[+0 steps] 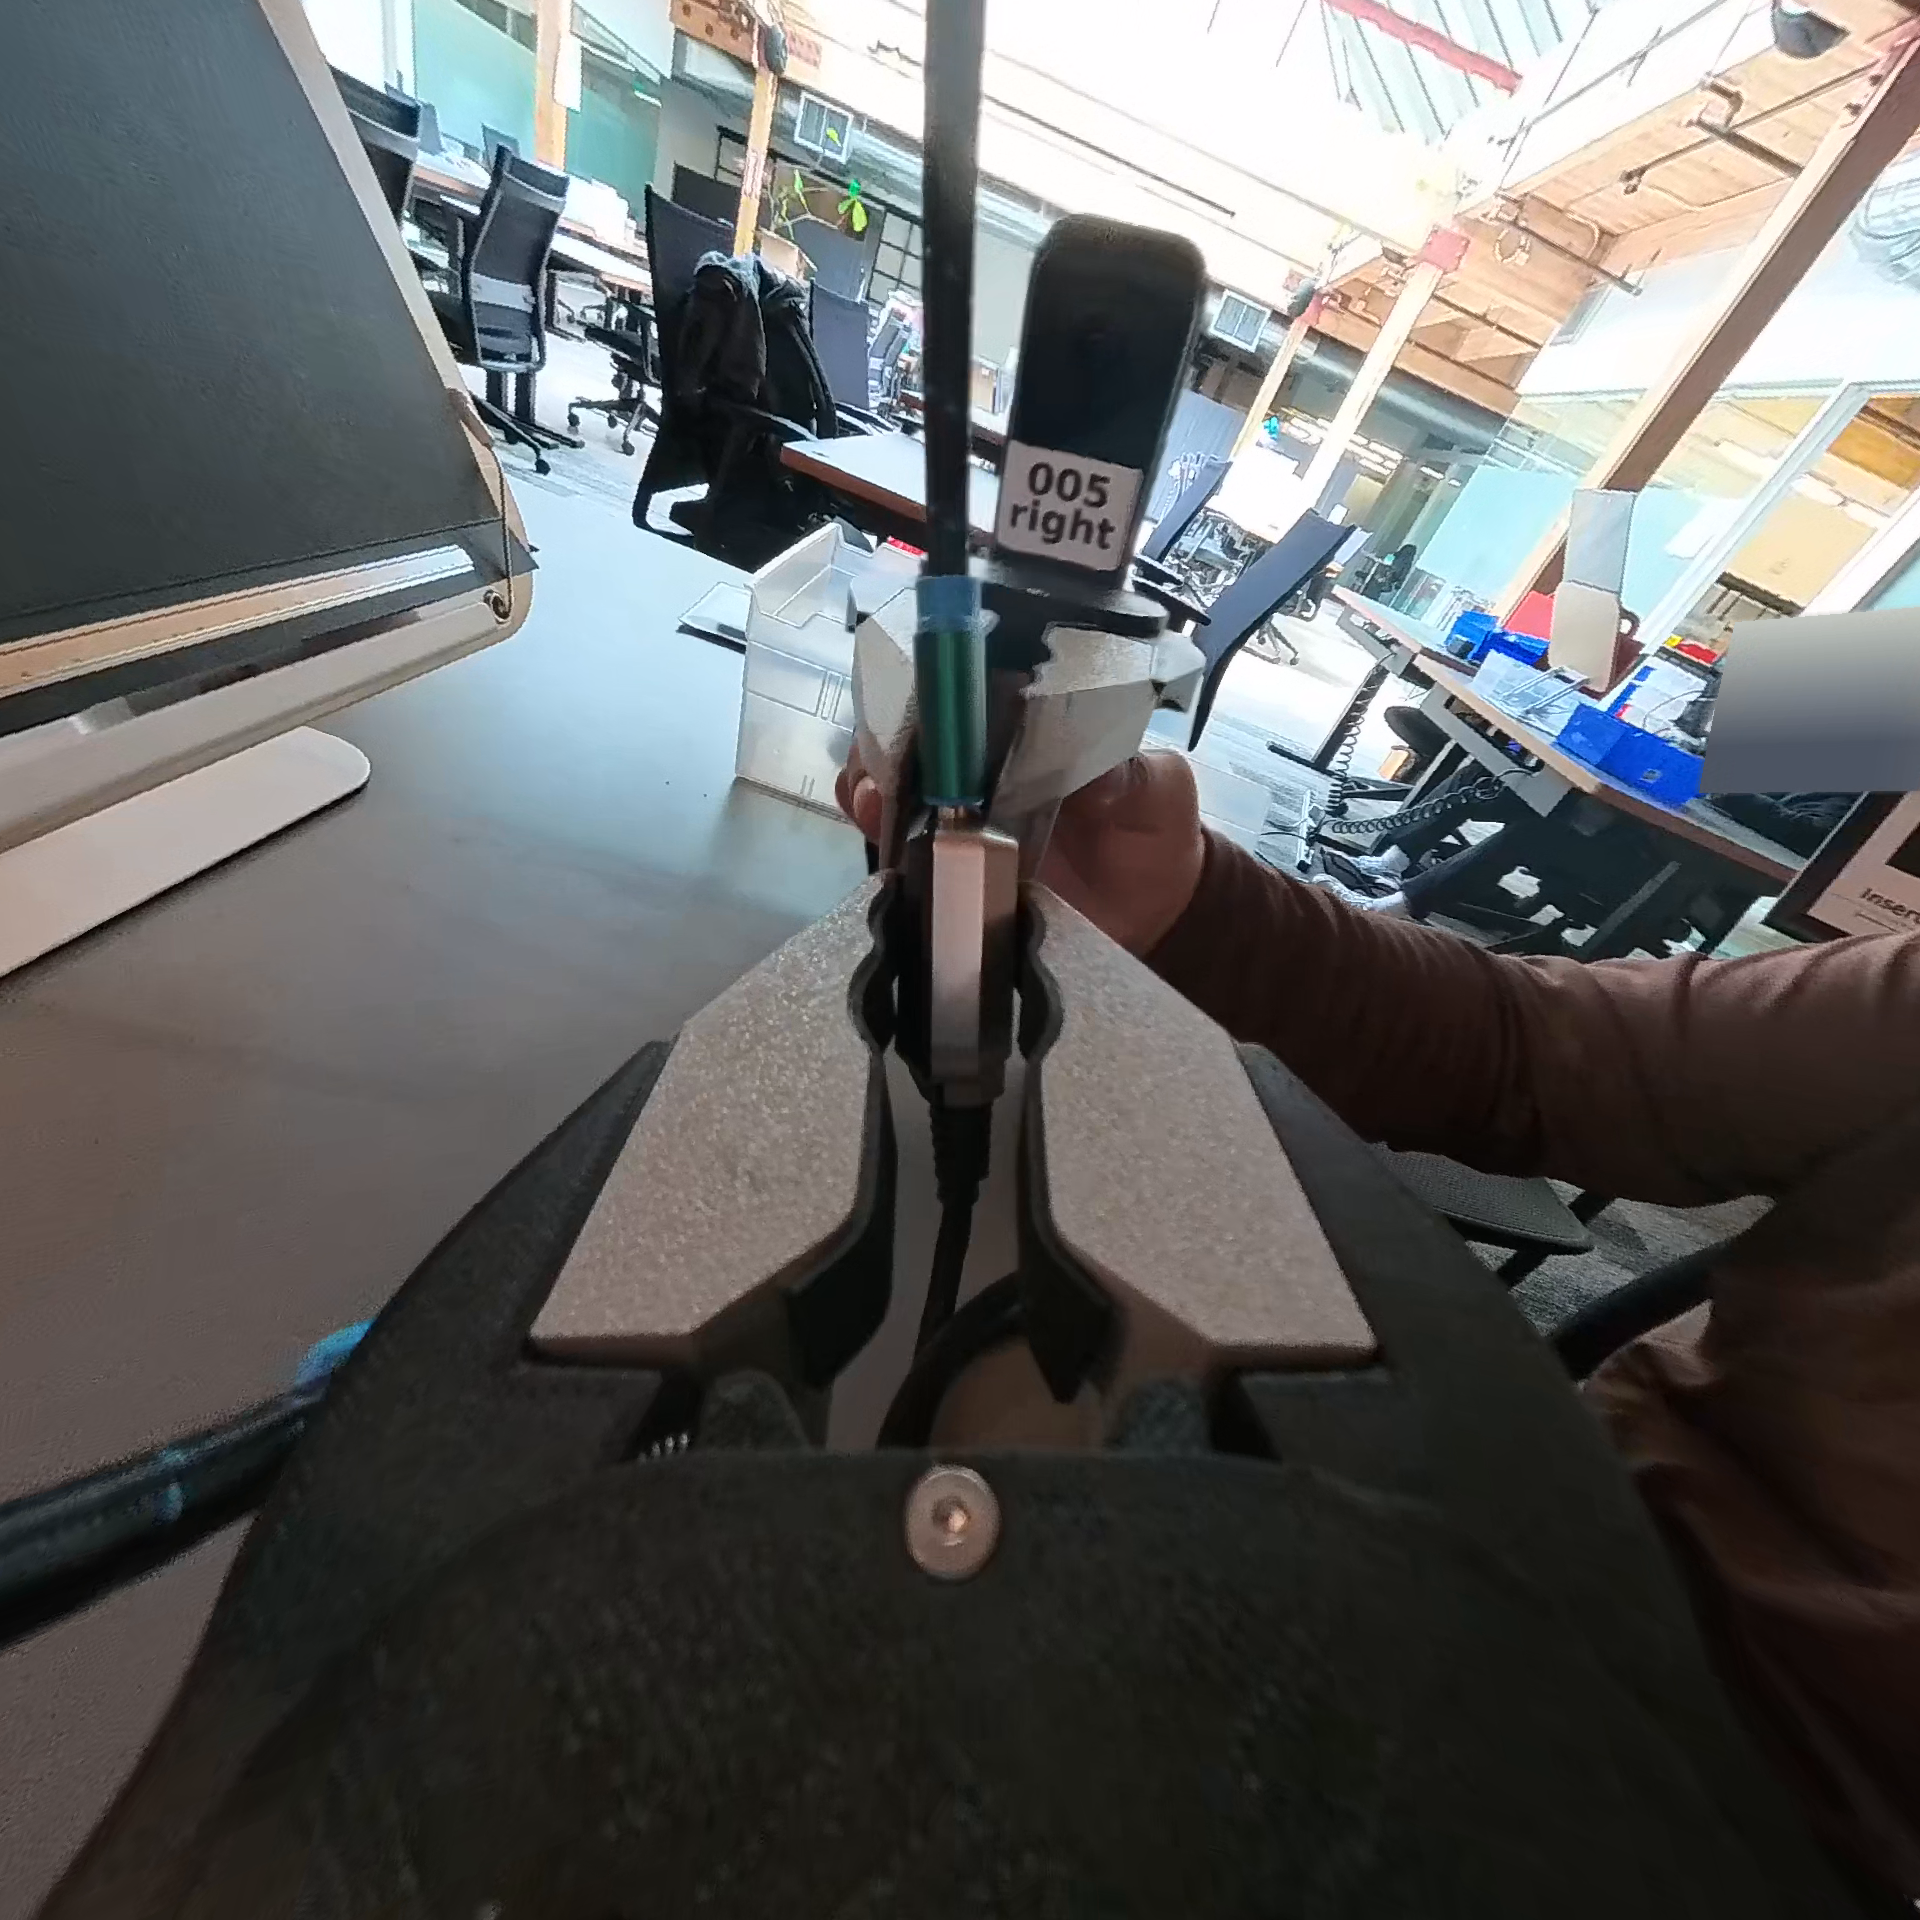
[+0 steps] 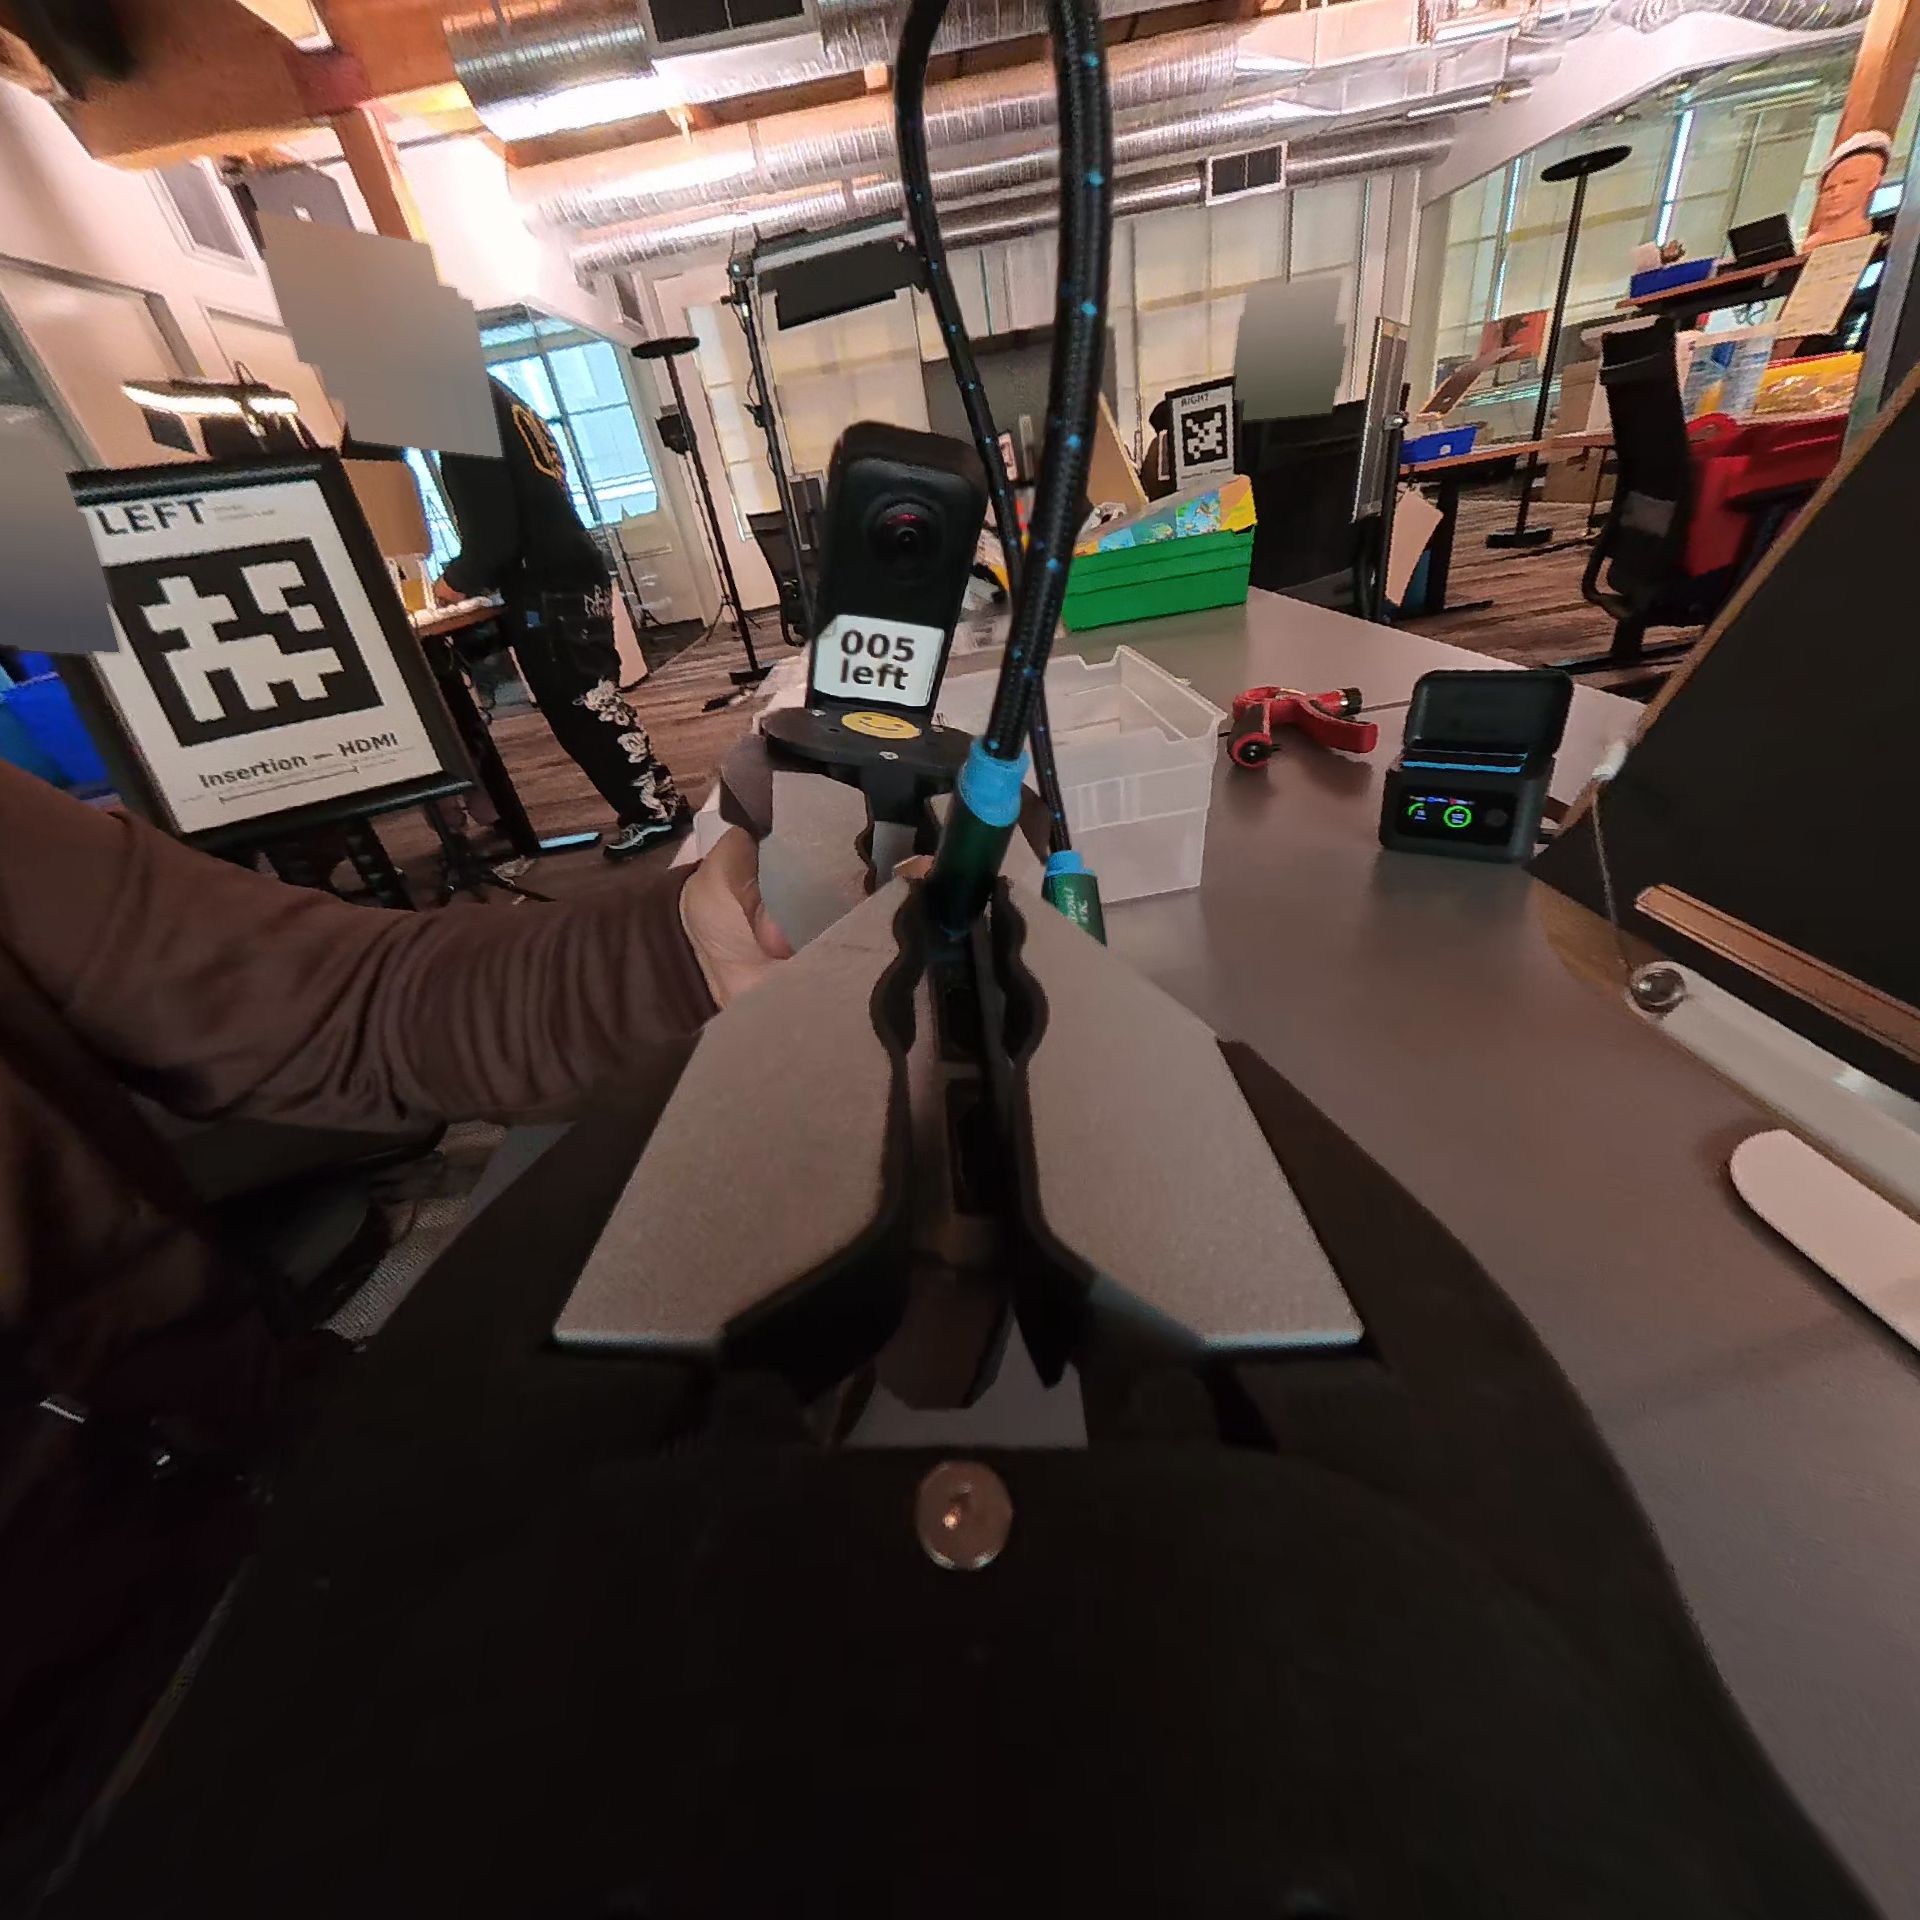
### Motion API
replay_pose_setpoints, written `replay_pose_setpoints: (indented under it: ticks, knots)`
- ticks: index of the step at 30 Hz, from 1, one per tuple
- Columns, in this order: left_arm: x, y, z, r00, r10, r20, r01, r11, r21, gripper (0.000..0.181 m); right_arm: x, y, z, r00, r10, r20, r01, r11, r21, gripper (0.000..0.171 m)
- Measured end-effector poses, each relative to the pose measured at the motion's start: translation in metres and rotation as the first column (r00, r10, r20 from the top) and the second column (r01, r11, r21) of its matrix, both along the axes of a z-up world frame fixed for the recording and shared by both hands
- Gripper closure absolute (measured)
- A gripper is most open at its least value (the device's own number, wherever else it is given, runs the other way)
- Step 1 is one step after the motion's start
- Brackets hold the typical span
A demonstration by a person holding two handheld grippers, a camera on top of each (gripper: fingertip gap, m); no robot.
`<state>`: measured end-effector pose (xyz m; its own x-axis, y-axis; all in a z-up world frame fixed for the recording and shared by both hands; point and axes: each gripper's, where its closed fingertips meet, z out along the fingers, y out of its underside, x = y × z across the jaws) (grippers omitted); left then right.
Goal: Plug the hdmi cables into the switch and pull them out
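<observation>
HDMI switch (image 1: 961,966), a slim silver block, sits clamped in the closed left tongs (image 1: 956,966) above the worktop (image 1: 416,935), while the closed right tongs (image 2: 961,966) pinch a green-collared HDMI plug (image 2: 961,862) apparently seated there, with a second plug (image 2: 1070,894) hanging loose, so pulling out seemingly remains.

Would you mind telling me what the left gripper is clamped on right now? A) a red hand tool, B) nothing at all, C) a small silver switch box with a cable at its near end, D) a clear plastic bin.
C: in the left wrist view the left gripper is shut on the silver switch, with the green HDMI plug just above it.
</observation>
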<state>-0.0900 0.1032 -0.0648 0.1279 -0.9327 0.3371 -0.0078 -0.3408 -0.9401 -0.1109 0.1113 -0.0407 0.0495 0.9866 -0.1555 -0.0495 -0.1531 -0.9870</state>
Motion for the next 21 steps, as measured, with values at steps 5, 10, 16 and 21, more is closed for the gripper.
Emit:
replay_pose_setpoints:
  ticks: [5,10,16,21]
  knots:
    - [-0.001,0.004,-0.005,1.0,0.013,-0.014,-0.013,1.0,-0.01,0.164,-0.001,0.005,-0.006,0.997,-0.05,0.057,0.047,0.997,0.054,0.161]
    - [0.001,-0.001,-0.002,1.0,-0.01,-0.004,0.01,1.0,0.02,0.163,-0.001,-0.002,-0.002,0.999,0.047,-0.023,-0.048,0.997,-0.059,0.163]
    - [0.004,-0.001,0.01,0.996,0.007,0.085,-0.007,1.0,0.008,0.164,-0.001,-0.002,0.01,0.998,-0.018,-0.053,0.016,0.999,-0.038,0.164]
    - [0.003,0.0,0.022,0.988,0.056,0.143,-0.06,0.998,0.023,0.164,0.0,0.0,0.021,0.987,-0.03,-0.156,0.018,0.997,-0.078,0.164]
